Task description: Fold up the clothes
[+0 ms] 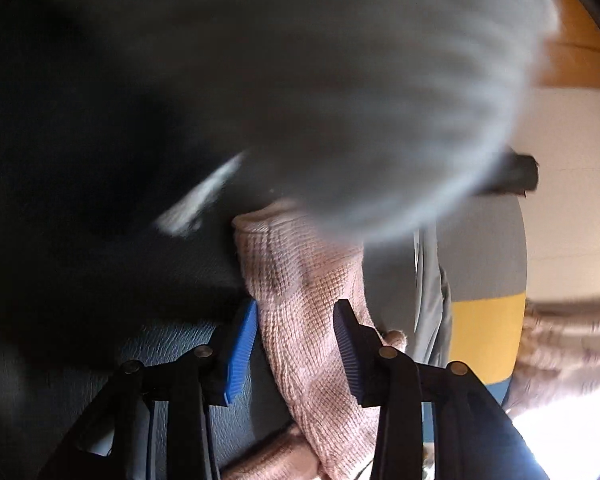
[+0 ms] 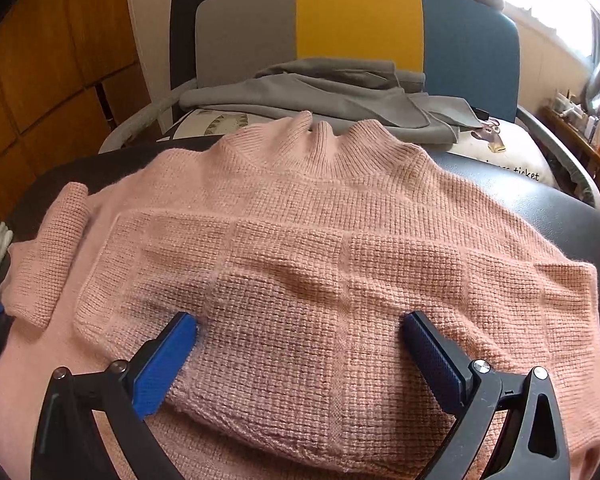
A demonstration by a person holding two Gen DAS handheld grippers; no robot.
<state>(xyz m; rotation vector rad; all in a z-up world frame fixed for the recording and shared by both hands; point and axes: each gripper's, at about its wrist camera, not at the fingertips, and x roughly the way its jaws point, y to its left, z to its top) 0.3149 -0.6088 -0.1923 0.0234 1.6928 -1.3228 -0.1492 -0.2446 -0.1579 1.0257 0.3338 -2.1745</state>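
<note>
1. Right wrist view showed the pink knitted sweater spread flat across a dark leather seat, collar pointing away from the camera. It looked laid out this way so the body could be doubled over cleanly.
2. The right gripper sat low on the sweater's front panel with its fingers spread wide, released and grasping nothing; the knit bulged up between them, probably being smoothed or gathered for a pinch.
3. One sleeve lay folded in across the sweater's left edge, which suggested the fold was under way but far from finished.
4. Left wrist view was mostly blurred. A strip of the pink knit ran between the left gripper fingers, yet a gap showed on both sides, so I could not tell whether it was clenched on the cloth.
5. Beyond the seat stood a chair with a grey, yellow and blue back. It held a rumpled grey garment lying on a printed cushion, seemingly waiting its turn.
6. No basket or box was visible.
</note>
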